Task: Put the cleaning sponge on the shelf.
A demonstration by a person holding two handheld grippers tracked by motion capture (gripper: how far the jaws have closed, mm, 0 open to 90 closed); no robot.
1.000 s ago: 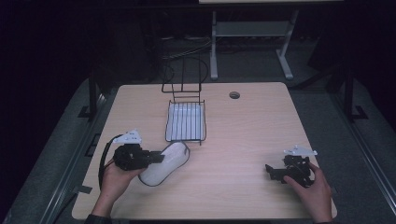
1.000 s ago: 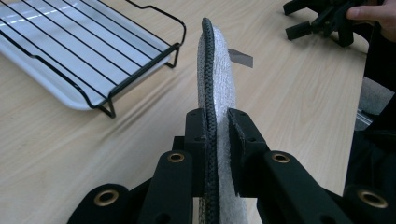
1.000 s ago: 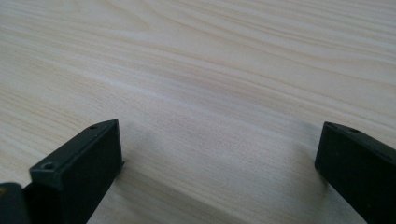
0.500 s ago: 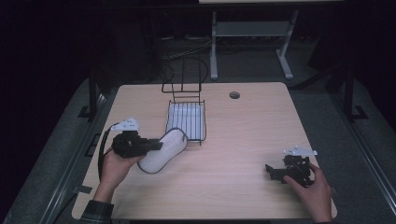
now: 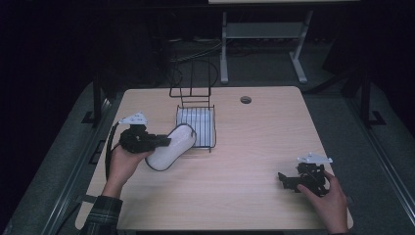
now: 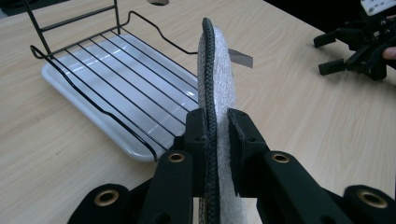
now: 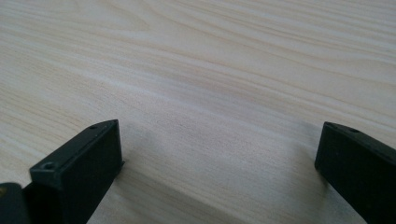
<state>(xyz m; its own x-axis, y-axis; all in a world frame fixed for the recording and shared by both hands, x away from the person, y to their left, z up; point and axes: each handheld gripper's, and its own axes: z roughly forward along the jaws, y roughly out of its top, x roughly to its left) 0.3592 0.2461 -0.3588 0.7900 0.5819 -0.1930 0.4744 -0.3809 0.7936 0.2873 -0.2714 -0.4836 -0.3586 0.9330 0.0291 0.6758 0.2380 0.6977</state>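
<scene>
A white oval fabric pad point(image 5: 172, 146) with a black corded rim hangs tilted just above the table, its far end at the front left corner of the wire rack point(image 5: 214, 133). My left gripper point(image 5: 162, 142) is shut on the pad's near edge. In the left gripper view the pad point(image 6: 217, 70) stands on edge between the jaws of my left gripper point(image 6: 217, 135), with a small grey tag at its far side. My right gripper point(image 5: 287, 179) rests near the table's front right. Its jaws stand wide apart in the right gripper view, where my right gripper point(image 7: 219, 158) holds nothing over bare wood.
The black wire rack point(image 6: 116, 74) sits on a white tray point(image 6: 60, 81) at the table's middle back, with a tall wire frame behind it. A round cable hole point(image 5: 245, 100) lies right of the rack. The wooden table point(image 5: 254, 142) has open room between the two hands.
My left gripper has lifted the pad and carried it away from the person toward the rack's front corner. The right gripper has stayed in place.
</scene>
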